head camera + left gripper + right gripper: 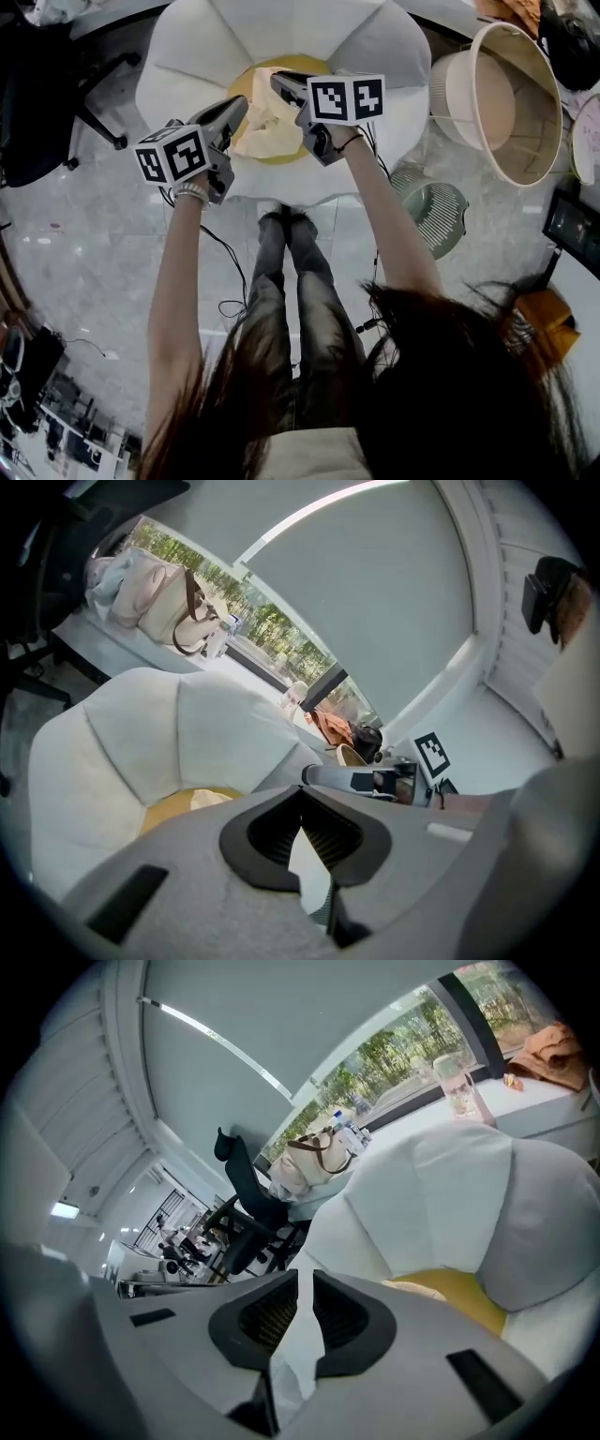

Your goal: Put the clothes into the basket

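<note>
Cloth (265, 120) is pinched at two spots. The left gripper (236, 108) is clamped on one edge and the right gripper (281, 84) is clenched on another, with pale fabric squeezed between each pair of jaws. It's held over the yellow seat (246, 82) of the white chair (187, 56); whether it touches can't be told. The basket (534, 103) sits off to the right past the chair's edge, tipped, mouth open, well apart from the cloth. Some floor (112, 234) is left open between them, though a green bin (441, 211) is parked near the chair's right rim.
</note>
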`<action>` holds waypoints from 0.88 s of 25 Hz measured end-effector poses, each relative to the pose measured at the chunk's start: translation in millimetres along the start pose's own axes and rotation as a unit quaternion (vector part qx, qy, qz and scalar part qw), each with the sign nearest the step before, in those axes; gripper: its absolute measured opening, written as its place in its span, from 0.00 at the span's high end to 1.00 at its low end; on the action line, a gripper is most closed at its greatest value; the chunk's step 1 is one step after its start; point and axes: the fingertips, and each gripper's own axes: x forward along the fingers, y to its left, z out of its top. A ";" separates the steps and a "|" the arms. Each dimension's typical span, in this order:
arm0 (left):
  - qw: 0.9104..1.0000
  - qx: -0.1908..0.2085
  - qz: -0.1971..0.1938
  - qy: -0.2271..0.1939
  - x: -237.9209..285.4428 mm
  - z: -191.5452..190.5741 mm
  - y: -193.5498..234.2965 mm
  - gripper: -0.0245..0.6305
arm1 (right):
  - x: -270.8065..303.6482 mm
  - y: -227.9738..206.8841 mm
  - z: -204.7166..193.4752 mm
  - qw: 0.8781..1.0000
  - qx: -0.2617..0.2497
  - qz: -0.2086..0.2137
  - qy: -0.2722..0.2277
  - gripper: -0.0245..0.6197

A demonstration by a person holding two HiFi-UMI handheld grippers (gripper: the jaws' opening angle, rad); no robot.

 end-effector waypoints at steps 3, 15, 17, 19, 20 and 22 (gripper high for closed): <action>1.000 -0.006 -0.003 0.004 7.7 -3.4 9.0 0.95 | 10.3 -9.6 -8.4 1.000 0.008 0.001 0.009 0.94; 1.000 -0.025 -0.006 0.019 23.7 -23.6 40.0 0.95 | 43.7 -36.9 -46.3 0.999 0.027 -0.022 0.035 0.74; 0.999 -0.026 -0.006 0.022 26.2 -27.2 46.0 0.95 | 49.6 -45.1 -53.0 0.998 0.029 -0.031 0.036 0.71; 0.999 -0.028 -0.007 0.026 29.5 -31.5 51.9 0.95 | 54.8 -54.8 -59.1 0.998 0.033 -0.042 0.036 0.68; 0.999 -0.030 -0.007 0.028 30.7 -34.2 54.6 0.95 | 56.9 -59.0 -62.5 0.998 0.036 -0.047 0.037 0.67; 0.999 -0.032 -0.006 0.033 32.6 -39.4 60.1 0.95 | 60.6 -65.7 -68.4 0.997 0.039 -0.055 0.038 0.66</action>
